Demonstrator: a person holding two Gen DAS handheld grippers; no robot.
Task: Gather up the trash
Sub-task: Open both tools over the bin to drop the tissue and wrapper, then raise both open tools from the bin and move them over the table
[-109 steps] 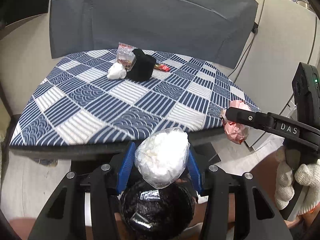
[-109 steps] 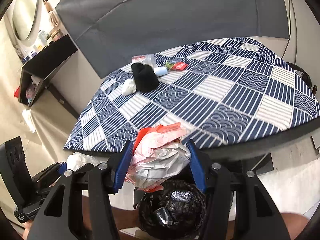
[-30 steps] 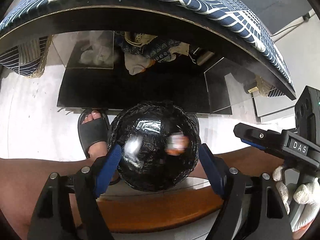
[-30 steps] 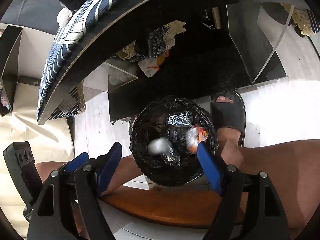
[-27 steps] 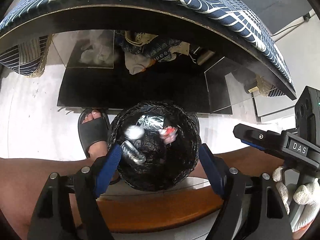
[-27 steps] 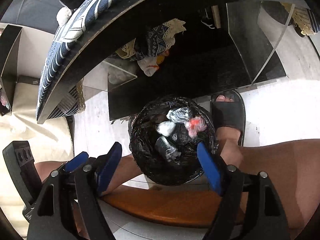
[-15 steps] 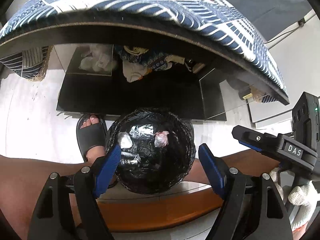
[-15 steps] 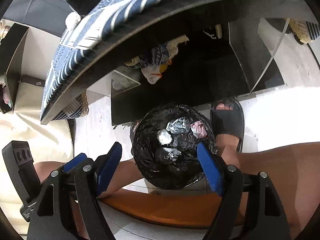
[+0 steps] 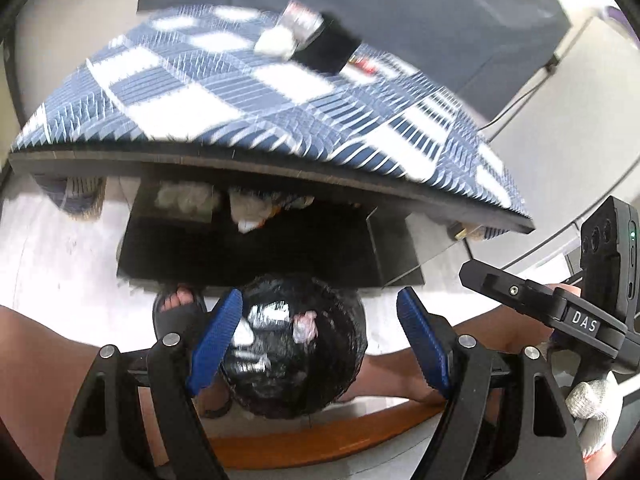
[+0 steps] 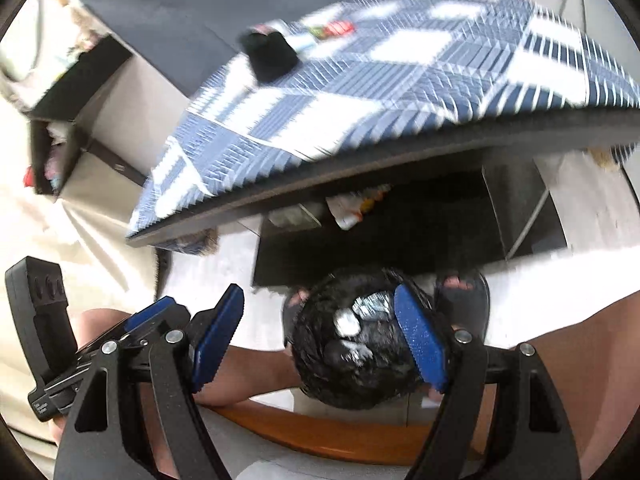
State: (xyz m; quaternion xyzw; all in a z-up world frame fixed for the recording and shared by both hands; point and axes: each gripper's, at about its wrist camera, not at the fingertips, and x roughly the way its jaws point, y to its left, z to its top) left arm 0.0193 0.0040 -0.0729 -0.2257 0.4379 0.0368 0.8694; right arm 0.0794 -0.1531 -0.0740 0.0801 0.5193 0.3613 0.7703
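A bin lined with a black bag (image 9: 296, 344) (image 10: 352, 344) stands on the floor between a person's legs, with a white wad and a pink wad (image 9: 305, 325) lying inside. My left gripper (image 9: 320, 340) hangs open above it with nothing between its blue pads. My right gripper (image 10: 318, 340) is open and empty too, over the bin's left side. On the checked blue-and-white table (image 9: 248, 112) (image 10: 360, 92) lie a white wad (image 9: 274, 45), a clear wrapper (image 9: 302, 24), a black cloth item (image 9: 326, 52) (image 10: 270, 54) and a red wrapper (image 10: 336, 29). The picture is blurred.
A dark shelf (image 9: 260, 248) under the table holds crumpled cloth. Feet in black slippers (image 9: 178, 310) (image 10: 462, 296) flank the bin. A wooden edge (image 9: 320, 440) runs below the grippers. A grey backdrop (image 9: 380, 8) stands behind the table. A black shelf unit (image 10: 60, 120) stands at the left.
Both grippers have let go their wads, which now lie in the bin. Both have since risen and tilted up, so the tabletop has come into view.
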